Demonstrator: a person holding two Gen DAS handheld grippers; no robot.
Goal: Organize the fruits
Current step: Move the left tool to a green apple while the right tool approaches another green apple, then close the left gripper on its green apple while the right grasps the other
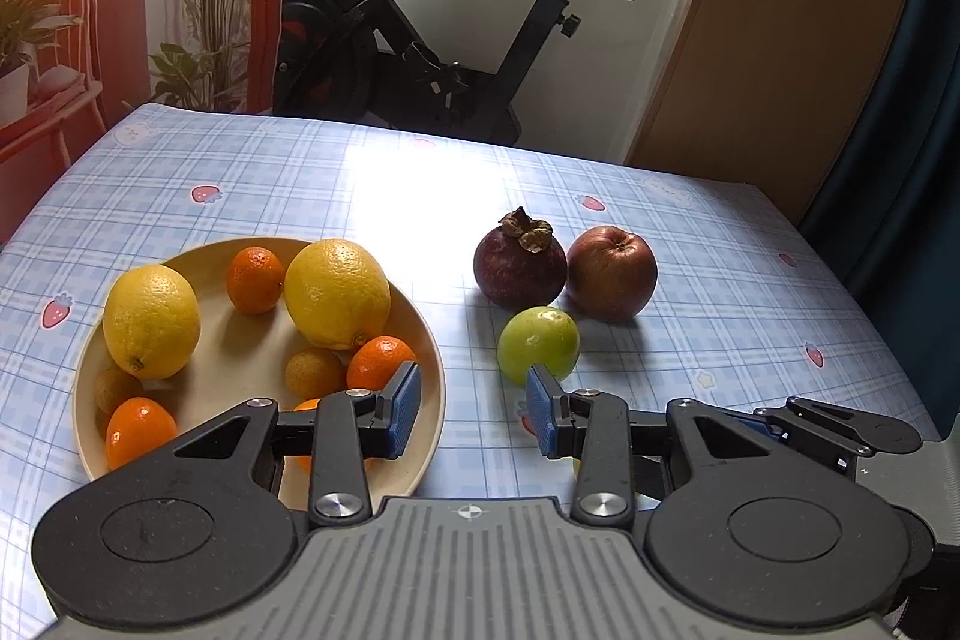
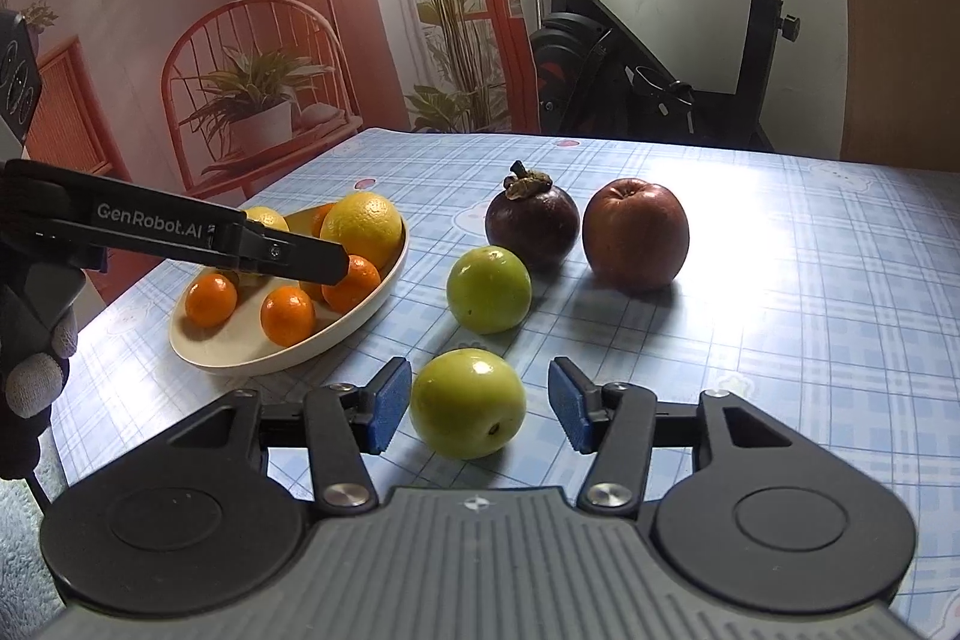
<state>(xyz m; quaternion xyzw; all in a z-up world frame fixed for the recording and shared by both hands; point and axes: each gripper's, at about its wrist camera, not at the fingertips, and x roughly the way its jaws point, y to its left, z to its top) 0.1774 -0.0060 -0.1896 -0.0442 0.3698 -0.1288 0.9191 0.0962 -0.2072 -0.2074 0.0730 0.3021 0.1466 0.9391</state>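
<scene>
A cream plate (image 1: 420, 436) (image 2: 240, 358) holds two lemons (image 1: 336, 292), several small oranges (image 1: 255, 279) and small brown fruits (image 1: 312, 373). On the cloth to its right lie a mangosteen (image 1: 519, 259) (image 2: 533, 220), a red apple (image 1: 612, 273) (image 2: 636, 235) and a green fruit (image 1: 539, 343) (image 2: 489, 289). A second green fruit (image 2: 467, 403) lies between the open fingers of my right gripper (image 2: 477, 403), not touched. My left gripper (image 1: 474, 409) is open and empty over the plate's right rim; it also shows in the right wrist view (image 2: 288, 256).
The table has a blue plaid cloth (image 1: 750, 292) (image 2: 810, 310). An exercise bike (image 1: 432, 40) stands behind the far edge, a wooden door (image 1: 780, 28) at the right, and a red chair with a potted plant (image 2: 258, 100) at the left.
</scene>
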